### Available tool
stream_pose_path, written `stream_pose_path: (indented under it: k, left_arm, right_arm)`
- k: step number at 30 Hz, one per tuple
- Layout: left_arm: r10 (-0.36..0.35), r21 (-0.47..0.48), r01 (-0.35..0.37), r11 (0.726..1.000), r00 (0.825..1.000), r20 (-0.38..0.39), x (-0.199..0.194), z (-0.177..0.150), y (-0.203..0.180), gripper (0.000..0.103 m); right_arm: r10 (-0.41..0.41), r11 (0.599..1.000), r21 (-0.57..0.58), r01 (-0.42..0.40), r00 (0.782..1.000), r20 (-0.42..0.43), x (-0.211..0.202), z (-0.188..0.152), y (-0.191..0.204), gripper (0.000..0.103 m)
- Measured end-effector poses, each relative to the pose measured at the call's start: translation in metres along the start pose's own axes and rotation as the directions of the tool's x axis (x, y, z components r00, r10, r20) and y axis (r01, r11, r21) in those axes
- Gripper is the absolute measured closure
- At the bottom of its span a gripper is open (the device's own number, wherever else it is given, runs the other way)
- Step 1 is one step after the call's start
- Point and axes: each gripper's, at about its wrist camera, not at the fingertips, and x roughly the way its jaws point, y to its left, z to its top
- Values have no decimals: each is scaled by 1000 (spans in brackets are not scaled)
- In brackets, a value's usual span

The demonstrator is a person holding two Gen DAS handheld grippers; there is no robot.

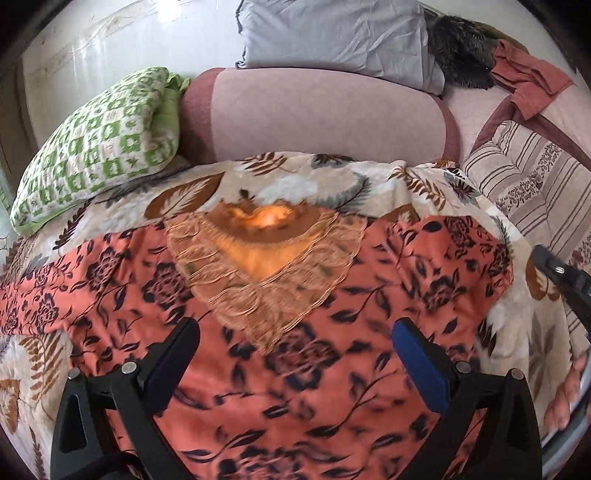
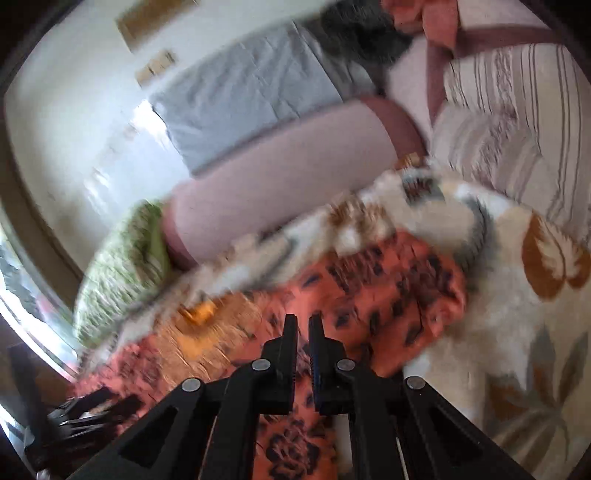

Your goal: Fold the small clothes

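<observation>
A salmon garment (image 1: 295, 387) with dark flowers and a lace neckline (image 1: 266, 266) lies spread on a leaf-patterned blanket (image 1: 303, 181). My left gripper (image 1: 295, 332) hovers over the garment's chest with its jaws wide open and nothing between them. The tip of my right gripper (image 1: 557, 273) pokes in at the right edge, beside the garment's sleeve. In the blurred right wrist view, my right gripper (image 2: 303, 321) is shut above the garment (image 2: 369, 288), and I see no cloth pinched in it. A dark blurred shape at the lower left there is the left gripper (image 2: 85, 406).
A green checked pillow (image 1: 96, 147) lies at the far left, a pink bolster (image 1: 314, 118) behind the blanket. A grey pillow (image 1: 332, 33), a dark furry thing (image 1: 461, 51) and a rust-red garment (image 1: 528, 74) lie further back. A striped cushion (image 1: 528, 177) is at the right.
</observation>
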Motion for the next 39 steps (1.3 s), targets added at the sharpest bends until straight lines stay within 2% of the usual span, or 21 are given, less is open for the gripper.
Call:
stream_pose_path:
  k: [2,4,6,8,9,10,12,14,16,18,19,21,22,24,26,27,29,32,36,38,39]
  left_arm:
    - [-11,-18,11,1000,1000,-17,4,6,-8,0]
    - [-10,-30,9,1000,999,-43,13,10,-12,0]
    - [-15,-51,12,999,997,-74,20,12,-17,0]
    - [-22,-69,16,998,996,-92,22,13,-22,0]
    - [-22,-73,15,997,995,-95,23,13,-24,0]
    - [-21,-76,13,997,995,-100,23,13,-27,0]
    - [-21,-62,15,998,994,-103,23,13,-34,0]
    - [-18,-38,14,999,994,-109,25,15,-40,0]
    - [-33,-43,28,999,991,-130,32,18,-42,0]
    - [-78,-78,65,995,983,-168,48,23,-43,0]
    - [-101,-99,84,992,978,-182,56,25,-44,0]
    - [-140,-134,114,984,970,-200,72,30,-48,0]
    - [-164,-150,134,980,964,-209,79,33,-52,2]
    - [-225,-185,184,965,946,-235,97,38,-61,17]
    - [-265,-220,210,953,927,-265,113,41,-69,28]
    - [-280,-234,218,947,918,-281,122,42,-72,39]
    - [-296,-261,218,940,904,-310,138,44,-76,49]
    - [-309,-296,218,930,900,-307,152,46,-79,49]
    - [-359,-322,260,910,884,-300,160,45,-85,49]
    - [-364,-334,259,906,880,-305,166,43,-88,49]
    - [-372,-347,264,900,879,-299,169,44,-87,58]
  right_arm:
    - [-2,997,-77,8,996,87,-17,3,7,96]
    - [46,992,-128,-21,980,192,-38,2,5,96]
    - [80,993,-107,-55,964,253,-49,1,-5,81]
    - [68,997,-45,-59,970,233,-46,4,-18,9]
    - [92,996,0,-95,973,213,-43,6,-28,3]
    - [166,980,69,-184,962,218,-41,7,-41,3]
    - [218,957,140,-254,948,231,-43,9,-54,3]
    - [173,965,157,-211,958,228,-42,12,-63,3]
    - [127,967,200,-161,977,174,-34,18,-76,3]
    - [196,935,281,-216,976,95,-18,18,-89,3]
    - [241,905,346,-248,968,65,-8,15,-98,4]
    - [289,866,415,-280,956,43,2,11,-106,5]
    - [297,861,422,-283,954,36,6,9,-108,5]
    - [312,851,433,-296,949,35,15,9,-110,5]
    - [339,830,456,-321,940,45,22,10,-115,12]
    - [368,801,490,-345,928,51,30,10,-120,15]
    - [385,761,547,-348,921,51,35,6,-130,25]
    - [373,733,605,-310,927,24,54,3,-140,32]
    - [353,759,590,-275,936,-17,68,7,-136,32]
    - [354,750,604,-270,935,-21,72,5,-136,32]
    - [353,747,609,-266,935,-25,74,5,-136,32]
